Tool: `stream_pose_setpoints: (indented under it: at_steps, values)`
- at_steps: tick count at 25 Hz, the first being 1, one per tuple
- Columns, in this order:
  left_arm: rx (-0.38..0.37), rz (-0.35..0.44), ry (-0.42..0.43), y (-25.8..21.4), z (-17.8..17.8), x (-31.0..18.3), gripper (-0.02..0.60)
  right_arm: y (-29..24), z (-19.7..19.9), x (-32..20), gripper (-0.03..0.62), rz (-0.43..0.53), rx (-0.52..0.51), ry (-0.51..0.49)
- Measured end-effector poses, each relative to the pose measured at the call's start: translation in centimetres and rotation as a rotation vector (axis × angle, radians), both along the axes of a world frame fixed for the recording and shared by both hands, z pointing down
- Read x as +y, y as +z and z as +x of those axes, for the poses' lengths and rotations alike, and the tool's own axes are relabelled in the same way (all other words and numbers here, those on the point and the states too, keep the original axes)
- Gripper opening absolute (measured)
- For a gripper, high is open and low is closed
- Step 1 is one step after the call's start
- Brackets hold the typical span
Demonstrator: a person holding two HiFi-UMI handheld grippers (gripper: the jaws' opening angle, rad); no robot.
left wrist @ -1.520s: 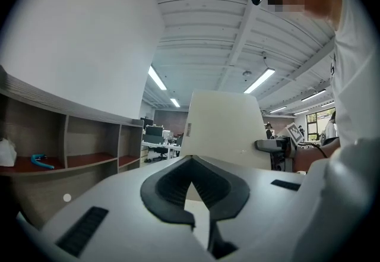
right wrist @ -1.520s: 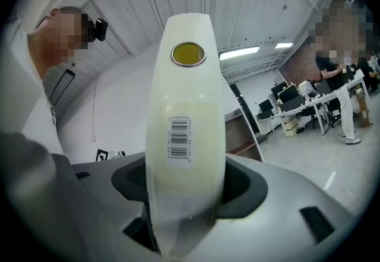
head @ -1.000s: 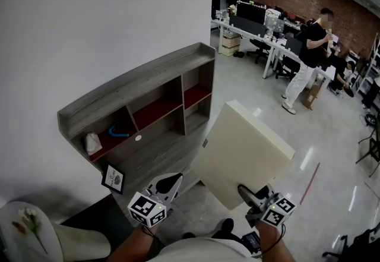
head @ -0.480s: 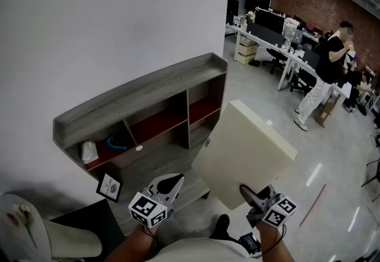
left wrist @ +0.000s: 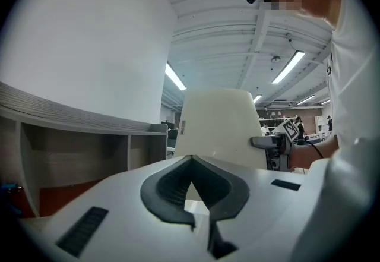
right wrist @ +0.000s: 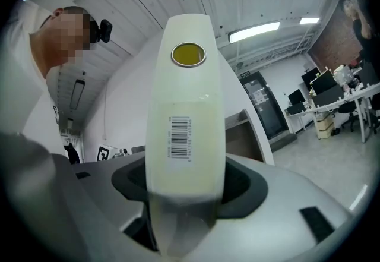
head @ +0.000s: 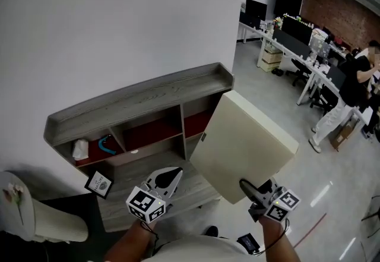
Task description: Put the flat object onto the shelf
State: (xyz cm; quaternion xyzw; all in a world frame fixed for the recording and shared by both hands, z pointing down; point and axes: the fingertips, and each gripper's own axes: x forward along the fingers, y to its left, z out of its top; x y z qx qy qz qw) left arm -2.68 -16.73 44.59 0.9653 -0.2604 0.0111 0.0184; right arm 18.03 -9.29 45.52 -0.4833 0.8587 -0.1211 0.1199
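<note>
well, board (head: 243, 145): we see a flat cream panel held up off the floor, tilted, in front of the right end of the shelf; in the head view its upper left corner overlaps that end. it is not on the shelf.
right gripper (head: 252, 191): its fingers pinch the board's lower edge. in the right gripper view the narrow edge, with a barcode sticker and a round yellow mark, stands straight up between the two dark pads.
left gripper (head: 173, 175): its fingers are pressed together with nothing between them. it points toward the shelf's lower part, apart from the board.
shelf (head: 142, 97): a low grey wood unit against the white wall (head: 119, 17), with open compartments, some with red floors. its top is a long tray with a raised rim.
left compartment: we make out a blue curved thing (head: 107, 145) and, just beside it, a crumpled white thing (head: 80, 148).
picture frame (head: 98, 183): a small black-edged one, near the shelf's lower left corner.
background: desks (head: 297, 41) with dark screens along the far right, and a person (head: 347, 91) in a black top and white trousers standing near them.
floor (head: 332, 195): grey and glossy.
</note>
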Motion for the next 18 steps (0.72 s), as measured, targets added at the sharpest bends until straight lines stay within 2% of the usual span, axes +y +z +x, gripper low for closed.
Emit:
stream_pose_setpoints:
  at_steps: [6, 10, 18]
  values:
    - [-0.022, 0.033, -0.066, -1.2, 4.4, -2.2, 0.012, -1.8, 3.9, -3.9, 0.29, 0.042, 0.053, -0.138]
    - [-0.029, 0.038, -0.082, -2.1, 6.4, -3.5, 0.012, -4.0, 5.5, -6.3, 0.29, 0.076, 0.071, -0.189]
    - [-0.044, 0.091, -0.104, -5.0, 6.8, -6.2, 0.012, -7.7, 5.6, -10.1, 0.29, 0.117, 0.098, -0.268]
